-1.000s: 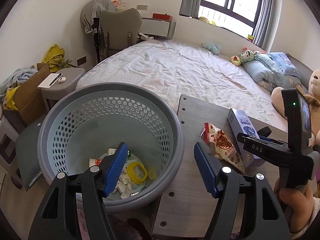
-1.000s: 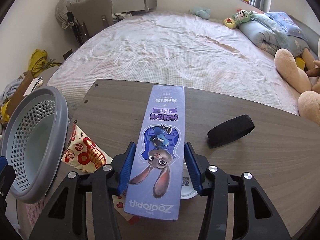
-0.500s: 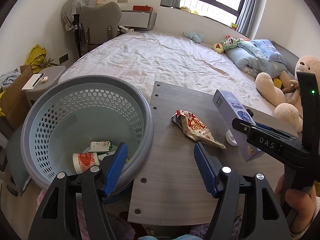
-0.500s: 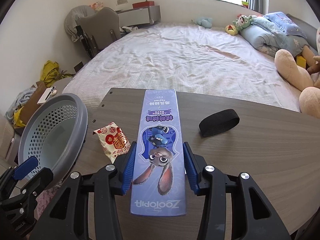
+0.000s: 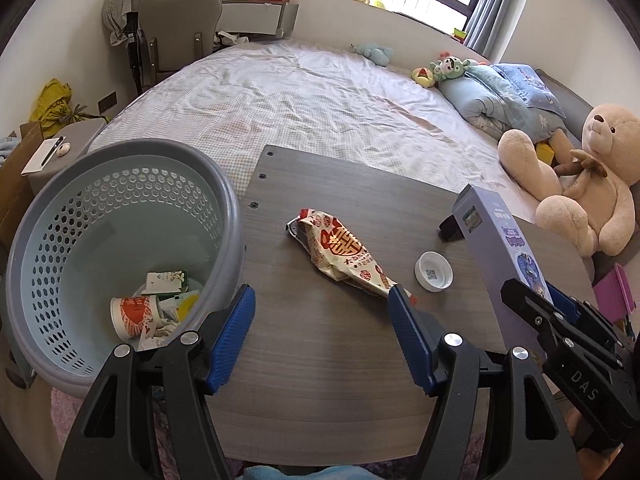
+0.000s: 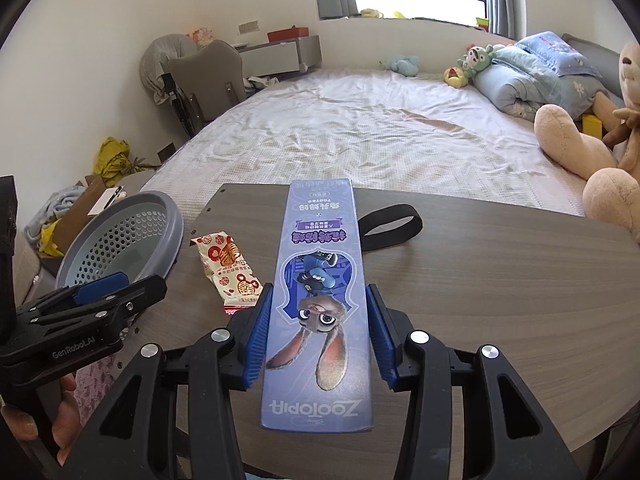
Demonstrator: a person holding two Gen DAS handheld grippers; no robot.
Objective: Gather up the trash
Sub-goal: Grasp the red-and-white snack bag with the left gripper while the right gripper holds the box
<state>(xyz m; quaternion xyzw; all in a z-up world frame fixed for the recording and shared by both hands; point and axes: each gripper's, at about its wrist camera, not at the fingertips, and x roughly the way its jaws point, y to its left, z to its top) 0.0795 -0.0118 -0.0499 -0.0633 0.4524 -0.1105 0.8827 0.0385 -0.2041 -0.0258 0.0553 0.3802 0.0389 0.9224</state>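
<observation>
Two grippers work over the table [image 5: 320, 360]. At left, a perforated grey basket [image 5: 236, 216] sits against the table's edge, likely so trash can drop straight in; a paper cup [image 5: 134, 316] and scraps already lie inside. The left gripper [image 5: 322, 334] hangs wide open and empty above the snack wrapper [image 5: 344, 254], beside a white cap [image 5: 433, 271]. At right, the right gripper [image 6: 318, 334] is clamped on the raised purple Zootopia box [image 6: 320, 280].
</observation>
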